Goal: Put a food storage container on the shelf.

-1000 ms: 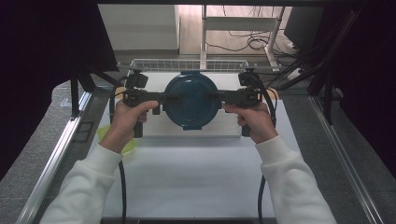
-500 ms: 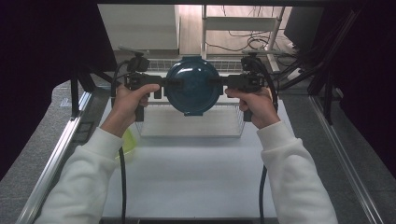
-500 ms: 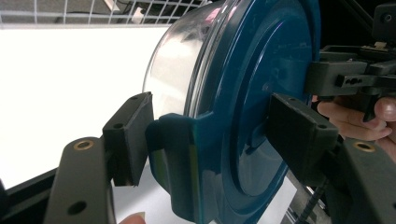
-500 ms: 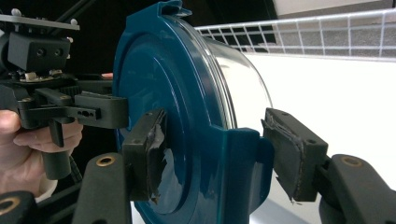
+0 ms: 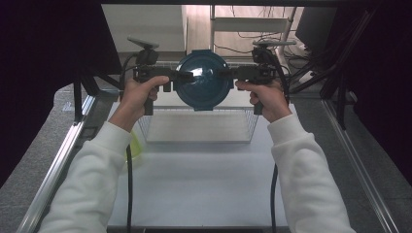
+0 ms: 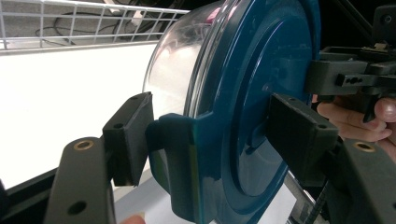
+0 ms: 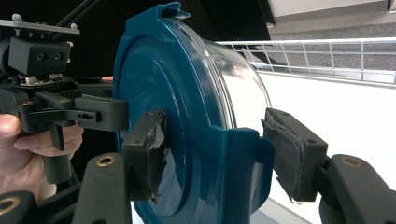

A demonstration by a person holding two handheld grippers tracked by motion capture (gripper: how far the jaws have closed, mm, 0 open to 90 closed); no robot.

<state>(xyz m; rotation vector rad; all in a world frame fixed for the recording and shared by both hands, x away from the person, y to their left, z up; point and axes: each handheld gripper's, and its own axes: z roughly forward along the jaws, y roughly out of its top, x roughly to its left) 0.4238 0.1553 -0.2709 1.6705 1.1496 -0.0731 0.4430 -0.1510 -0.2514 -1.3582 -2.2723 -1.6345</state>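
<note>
Two tools, left tool (image 5: 187, 75) and right tool (image 5: 224, 74), clamp the side tabs of a blue-lidded container (image 5: 203, 80) held on edge above the wire basket (image 5: 197, 125), apparently empty; equal pressure should stop it slipping.

Right gripper (image 7: 212, 158) clamped on the side latch of a clear round container with a dark blue plastic lid (image 7: 187, 121)

The worn black pads (image 7: 292, 156) press the lid face and the latch tab from either side; the container stands on edge, lid towards the left; the other black gripper (image 7: 100, 114), held by a hand (image 7: 28, 149), grips the far edge; a white wire basket rim (image 7: 327, 56) runs behind.
</note>
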